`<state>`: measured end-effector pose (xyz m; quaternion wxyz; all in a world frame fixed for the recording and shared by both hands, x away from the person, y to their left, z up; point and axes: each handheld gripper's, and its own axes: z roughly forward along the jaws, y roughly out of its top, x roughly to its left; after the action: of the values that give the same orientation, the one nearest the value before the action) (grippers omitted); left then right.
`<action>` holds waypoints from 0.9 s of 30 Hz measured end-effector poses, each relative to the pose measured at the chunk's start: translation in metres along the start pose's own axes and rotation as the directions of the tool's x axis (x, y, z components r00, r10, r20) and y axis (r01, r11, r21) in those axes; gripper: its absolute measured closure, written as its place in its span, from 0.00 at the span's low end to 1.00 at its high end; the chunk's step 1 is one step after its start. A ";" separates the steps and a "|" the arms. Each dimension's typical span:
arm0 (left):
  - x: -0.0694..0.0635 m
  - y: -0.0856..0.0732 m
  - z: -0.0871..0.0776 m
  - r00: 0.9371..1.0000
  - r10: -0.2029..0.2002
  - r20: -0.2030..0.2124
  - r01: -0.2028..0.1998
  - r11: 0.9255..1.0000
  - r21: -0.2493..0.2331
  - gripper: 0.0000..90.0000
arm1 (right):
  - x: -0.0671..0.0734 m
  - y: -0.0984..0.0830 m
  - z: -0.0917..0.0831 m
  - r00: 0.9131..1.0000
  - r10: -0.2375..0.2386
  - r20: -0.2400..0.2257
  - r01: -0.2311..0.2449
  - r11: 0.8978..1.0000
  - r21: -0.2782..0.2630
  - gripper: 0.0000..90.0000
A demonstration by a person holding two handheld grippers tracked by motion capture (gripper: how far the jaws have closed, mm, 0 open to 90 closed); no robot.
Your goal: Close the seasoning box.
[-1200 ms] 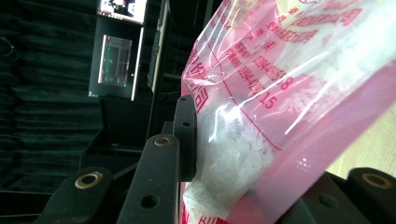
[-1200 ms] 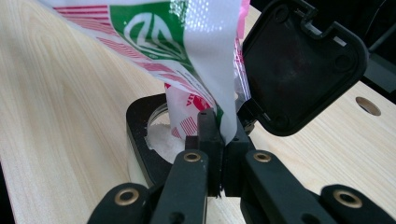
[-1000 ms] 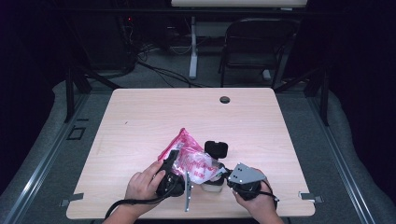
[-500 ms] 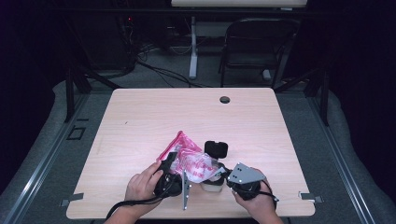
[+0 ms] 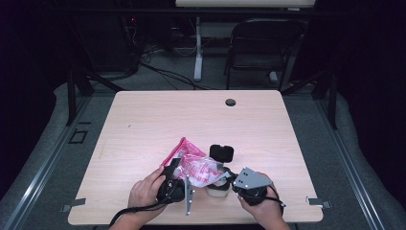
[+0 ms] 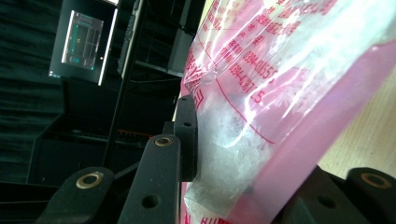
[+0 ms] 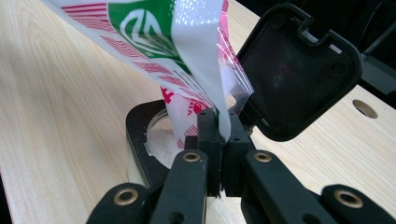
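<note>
Table point(image 5: 143, 124) bare but for work near front edge: pink-and-clear bag point(image 5: 194, 165) of white grains held tilted over small black jar point(image 5: 218, 187), hinged lid point(image 5: 221, 152) swung open behind. Left gripper point(image 5: 174, 179) clamped on bag's full body, right gripper point(image 7: 219, 135) pinched shut on bag's lower corner just above jar mouth. Pouring seemingly under way, some white grains point(image 7: 161, 142) already inside; most still in bag, lid yet to close.

Probably a lab or recording studio, bare wooden table point(image 5: 143, 124), dark surroundings, floor cables point(image 5: 167, 74), folding chair point(image 5: 261, 48)
</note>
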<state>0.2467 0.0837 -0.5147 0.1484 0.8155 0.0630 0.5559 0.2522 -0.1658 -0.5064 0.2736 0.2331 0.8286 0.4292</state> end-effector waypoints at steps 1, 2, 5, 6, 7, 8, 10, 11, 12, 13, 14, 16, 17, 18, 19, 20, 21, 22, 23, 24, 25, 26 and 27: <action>-0.001 0.000 0.000 1.000 -0.006 0.004 0.006 1.000 -0.001 0.84 | 0.000 0.000 0.000 1.000 -0.001 0.000 0.001 1.000 0.001 0.99; -0.001 -0.001 0.000 1.000 -0.003 0.006 0.003 1.000 0.005 0.84 | 0.000 0.000 0.000 1.000 -0.002 0.003 0.002 1.000 0.001 0.99; -0.002 -0.002 0.000 1.000 -0.014 0.015 0.014 1.000 0.009 0.84 | 0.000 0.000 0.001 1.000 -0.002 0.003 0.002 1.000 -0.001 0.99; -0.002 -0.002 0.001 1.000 -0.018 0.017 0.018 1.000 0.006 0.84 | 0.001 0.001 0.000 1.000 -0.003 0.005 0.003 1.000 0.000 0.99; -0.002 -0.003 0.001 1.000 -0.021 0.017 0.020 1.000 0.005 0.84 | 0.001 0.001 0.000 1.000 -0.005 0.006 0.005 1.000 0.000 0.99; -0.003 -0.004 0.001 0.999 -0.031 0.025 0.031 1.000 0.004 0.84 | 0.001 0.001 0.001 1.000 -0.004 0.005 0.004 1.000 -0.002 0.99; -0.003 -0.004 0.001 0.999 -0.037 0.031 0.037 0.999 0.008 0.84 | 0.001 0.001 0.001 1.000 -0.003 0.004 0.003 1.000 -0.005 0.99; -0.003 -0.005 0.002 0.999 -0.039 0.037 0.039 0.999 0.009 0.84 | 0.001 0.001 0.001 1.000 -0.003 0.004 0.003 1.000 -0.005 0.99; -0.004 -0.005 0.002 0.998 -0.042 0.036 0.042 0.999 0.008 0.84 | 0.001 0.001 0.000 1.000 -0.005 0.004 0.005 1.000 -0.006 0.99; -0.004 -0.005 0.002 0.998 -0.047 0.037 0.047 0.999 0.008 0.84 | 0.001 0.002 0.000 1.000 -0.005 0.003 0.005 1.000 -0.007 0.98; -0.004 -0.006 0.002 0.998 -0.049 0.038 0.049 0.999 0.006 0.84 | 0.001 0.002 0.000 1.000 -0.006 0.007 0.006 1.000 -0.007 0.98; -0.005 -0.006 0.002 0.997 -0.057 0.043 0.057 0.998 0.007 0.84 | 0.001 0.002 0.000 1.000 -0.007 0.008 0.007 1.000 -0.007 0.98; -0.006 -0.007 0.002 0.997 -0.063 0.048 0.063 0.998 0.009 0.84 | 0.001 0.002 0.000 1.000 -0.006 0.008 0.007 1.000 -0.009 0.98; -0.006 -0.007 0.002 0.996 -0.066 0.052 0.065 0.998 0.009 0.84 | 0.001 0.003 0.000 1.000 -0.007 0.010 0.008 1.000 -0.009 0.98; -0.006 -0.008 0.002 0.996 -0.068 0.051 0.067 0.998 0.010 0.84 | 0.001 0.003 0.000 1.000 -0.007 0.008 0.007 1.000 -0.011 0.98; -0.007 -0.008 0.002 0.996 -0.075 0.056 0.074 0.997 0.010 0.84 | 0.001 0.003 0.000 1.000 -0.007 0.009 0.007 1.000 -0.012 0.98; -0.007 -0.009 0.002 0.995 -0.078 0.060 0.078 0.997 0.015 0.84 | 0.001 0.003 0.001 1.000 -0.007 0.008 0.007 1.000 -0.014 0.98; -0.008 -0.010 0.003 0.994 -0.086 0.065 0.085 0.996 0.014 0.84 | 0.002 0.004 0.001 1.000 -0.012 0.011 0.012 1.000 -0.010 0.98; -0.008 -0.010 0.003 0.994 -0.085 0.065 0.084 0.996 0.011 0.84 | 0.002 0.004 0.001 1.000 -0.012 0.011 0.012 1.000 -0.010 0.98; -0.008 -0.011 0.003 0.993 -0.091 0.069 0.091 0.996 0.011 0.84 | 0.002 0.004 0.001 1.000 -0.013 0.011 0.013 1.000 -0.010 0.98; -0.008 -0.011 0.003 0.993 -0.092 0.071 0.092 0.996 0.013 0.84 | 0.002 0.004 0.001 1.000 -0.015 0.012 0.015 1.000 -0.008 0.98; -0.008 -0.011 0.004 0.993 -0.096 0.073 0.095 0.995 0.013 0.84 | 0.002 0.004 0.001 1.000 -0.010 0.008 0.010 1.000 -0.014 0.98; -0.008 -0.011 0.004 0.992 -0.100 0.075 0.100 0.995 0.016 0.84 | 0.002 0.004 0.001 1.000 -0.013 0.009 0.013 1.000 -0.011 0.98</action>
<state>0.2476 0.0917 -0.5270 0.1734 0.8325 0.1015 0.5163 0.2519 -0.1619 -0.5041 0.2814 0.2282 0.8264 0.4310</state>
